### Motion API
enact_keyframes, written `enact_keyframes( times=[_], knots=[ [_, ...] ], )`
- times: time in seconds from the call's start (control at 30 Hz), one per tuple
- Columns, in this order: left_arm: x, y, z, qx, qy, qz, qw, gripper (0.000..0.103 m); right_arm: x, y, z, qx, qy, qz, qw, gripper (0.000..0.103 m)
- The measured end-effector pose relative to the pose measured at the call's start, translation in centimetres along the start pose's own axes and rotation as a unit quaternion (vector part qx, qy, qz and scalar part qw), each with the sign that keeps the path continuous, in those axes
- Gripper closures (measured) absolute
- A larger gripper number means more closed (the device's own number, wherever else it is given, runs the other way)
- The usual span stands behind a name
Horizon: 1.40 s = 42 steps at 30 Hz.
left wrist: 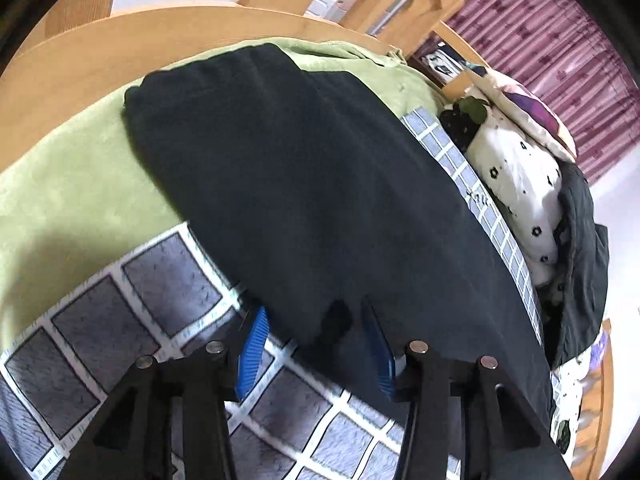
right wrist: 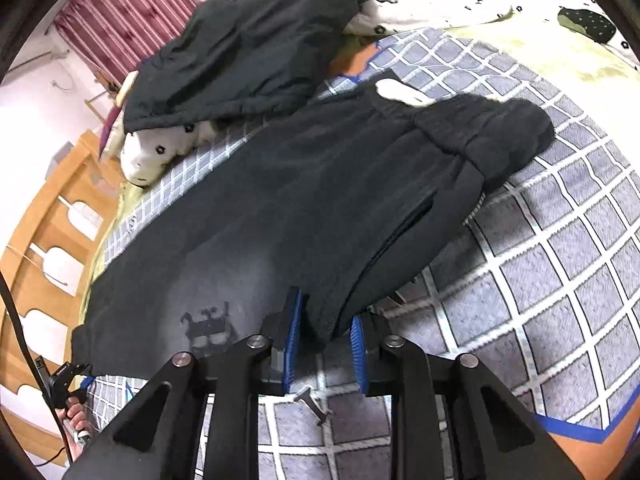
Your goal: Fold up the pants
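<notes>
Black pants [left wrist: 312,184] lie flat along a blue-grey checked blanket [left wrist: 132,312]. In the left wrist view my left gripper [left wrist: 316,332] is open, its blue pads either side of the near hem edge. In the right wrist view the pants [right wrist: 280,200] stretch from the waistband [right wrist: 492,136] at the upper right to the leg end at the lower left. My right gripper [right wrist: 324,330] is open with its blue pads straddling the near edge of the fabric. The left gripper [right wrist: 66,380] shows at the lower left by the leg end.
A green blanket [left wrist: 72,184] lies beyond the checked one. A dark jacket [right wrist: 248,44] and white spotted pillows [left wrist: 516,176] sit along the far side. A wooden bed frame [left wrist: 80,60] curves around the end. A maroon curtain [left wrist: 560,40] hangs behind.
</notes>
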<state>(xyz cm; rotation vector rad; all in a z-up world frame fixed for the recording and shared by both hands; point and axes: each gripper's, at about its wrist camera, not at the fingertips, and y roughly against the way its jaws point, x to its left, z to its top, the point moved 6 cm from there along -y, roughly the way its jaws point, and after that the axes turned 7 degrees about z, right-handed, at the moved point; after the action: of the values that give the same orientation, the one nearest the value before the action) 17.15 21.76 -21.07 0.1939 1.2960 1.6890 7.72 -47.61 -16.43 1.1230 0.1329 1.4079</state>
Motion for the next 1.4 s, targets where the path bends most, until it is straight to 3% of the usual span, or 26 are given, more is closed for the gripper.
enact_keyframes(
  times=[0.07, 0.1, 0.17, 0.27, 0.5, 0.73, 0.87, 0.97, 1.0, 1.07, 1.1, 1.13, 1.2, 1.3, 1.4],
  knots=[
    [-0.5, 0.8, 0.9, -0.015, -0.028, 0.017, 0.9993, 0.093, 0.9, 1.4, 0.8, -0.033, 0.010, 0.021, 0.999, 0.084],
    [-0.8, 1.4, 1.6, -0.025, -0.046, 0.033, 0.9981, 0.095, 1.2, 2.3, 1.2, -0.049, 0.009, 0.036, 0.998, 0.084],
    [-1.7, 2.7, 3.1, -0.033, -0.046, 0.010, 0.9983, 0.095, 2.0, 3.0, 2.5, -0.056, 0.001, 0.059, 0.997, 0.085],
    [-3.8, 3.9, 5.3, -0.048, -0.053, -0.008, 0.9974, 0.095, 3.4, 2.8, 5.1, -0.059, 0.016, 0.059, 0.996, 0.085],
    [-9.7, 3.5, 8.9, -0.104, -0.102, 0.012, 0.9893, 0.095, 5.9, 0.3, 11.1, -0.064, 0.035, 0.068, 0.995, 0.085],
    [-16.4, -0.1, 12.4, -0.147, -0.135, 0.037, 0.9792, 0.095, 5.6, -4.7, 16.2, -0.051, 0.029, 0.062, 0.996, 0.085],
    [-18.4, -3.8, 12.7, -0.139, -0.144, 0.062, 0.9778, 0.095, 5.2, -9.2, 17.7, -0.037, 0.024, 0.042, 0.998, 0.084],
    [-18.8, -6.3, 12.3, -0.130, -0.144, 0.078, 0.9779, 0.095, 4.4, -11.8, 17.7, -0.028, 0.017, 0.030, 0.999, 0.077],
    [-18.9, -7.0, 12.2, -0.125, -0.144, 0.084, 0.9780, 0.092, 4.3, -12.2, 17.7, -0.032, 0.019, 0.024, 0.999, 0.072],
    [-19.6, -8.2, 11.9, -0.104, -0.164, 0.086, 0.9771, 0.071, 4.0, -12.6, 17.5, -0.042, 0.023, 0.012, 0.999, 0.069],
    [-19.9, -8.6, 11.6, -0.093, -0.177, 0.084, 0.9761, 0.053, 3.9, -12.6, 17.3, -0.042, 0.022, 0.013, 0.999, 0.065],
    [-20.2, -8.5, 11.1, -0.088, -0.188, 0.083, 0.9746, 0.044, 3.8, -12.5, 16.9, -0.039, 0.021, 0.017, 0.999, 0.062],
    [-20.7, -7.5, 10.2, -0.100, -0.197, 0.076, 0.9725, 0.044, 3.8, -12.1, 16.1, -0.032, 0.022, 0.022, 0.999, 0.050],
    [-20.7, -5.2, 8.5, -0.108, -0.201, 0.056, 0.9719, 0.036, 4.2, -10.7, 14.5, -0.025, 0.033, 0.020, 0.999, 0.050],
    [-19.8, -3.3, 5.8, -0.091, -0.204, 0.036, 0.9740, 0.035, 4.9, -8.7, 11.8, -0.008, 0.062, 0.015, 0.998, 0.050]
  ],
)
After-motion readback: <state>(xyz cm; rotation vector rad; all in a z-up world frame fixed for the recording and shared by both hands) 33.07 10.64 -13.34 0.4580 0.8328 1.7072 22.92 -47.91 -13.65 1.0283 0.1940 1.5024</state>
